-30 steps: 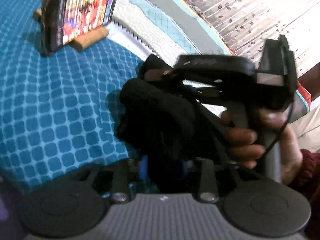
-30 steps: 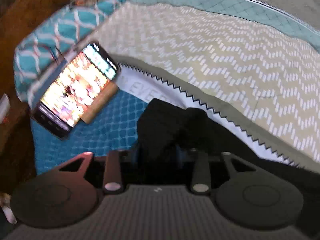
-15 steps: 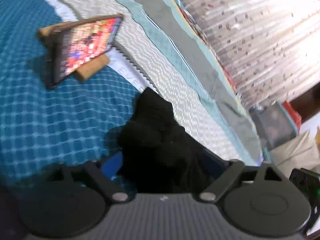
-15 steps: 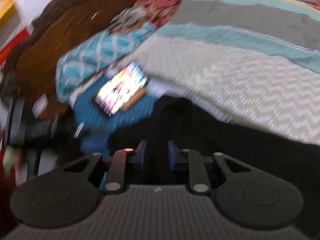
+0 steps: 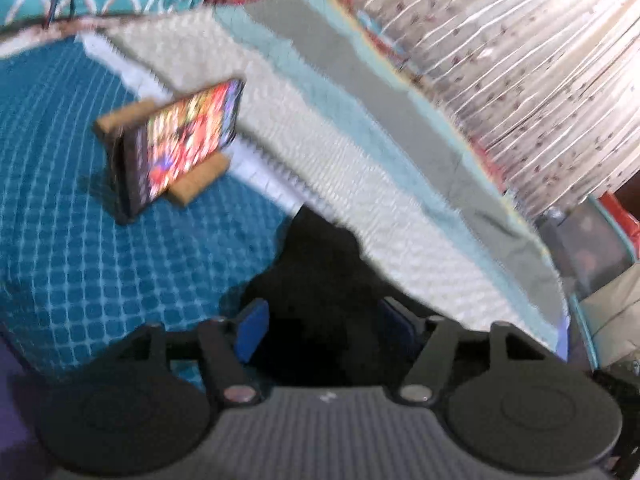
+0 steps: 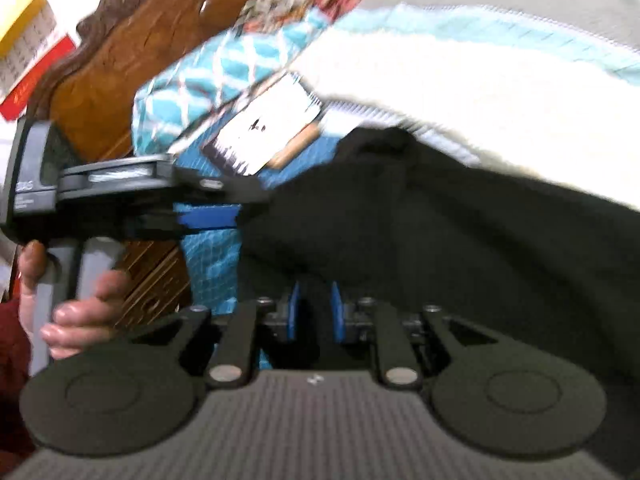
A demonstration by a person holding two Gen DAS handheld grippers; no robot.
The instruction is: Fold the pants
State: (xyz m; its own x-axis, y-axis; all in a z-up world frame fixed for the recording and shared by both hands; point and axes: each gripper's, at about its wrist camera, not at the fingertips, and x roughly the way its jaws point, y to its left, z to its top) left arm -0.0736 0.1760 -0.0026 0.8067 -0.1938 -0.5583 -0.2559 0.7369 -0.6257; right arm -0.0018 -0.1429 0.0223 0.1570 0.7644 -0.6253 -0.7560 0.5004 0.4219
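Teal quilted bed (image 5: 80, 240) bears black pants (image 6: 440, 232) and phone (image 5: 180, 148).

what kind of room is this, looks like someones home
Most likely a bedroom in a home: a quilted bedspread covers a bed with a carved wooden headboard, a patterned pillow lies at its head, and a curtain hangs alongside.
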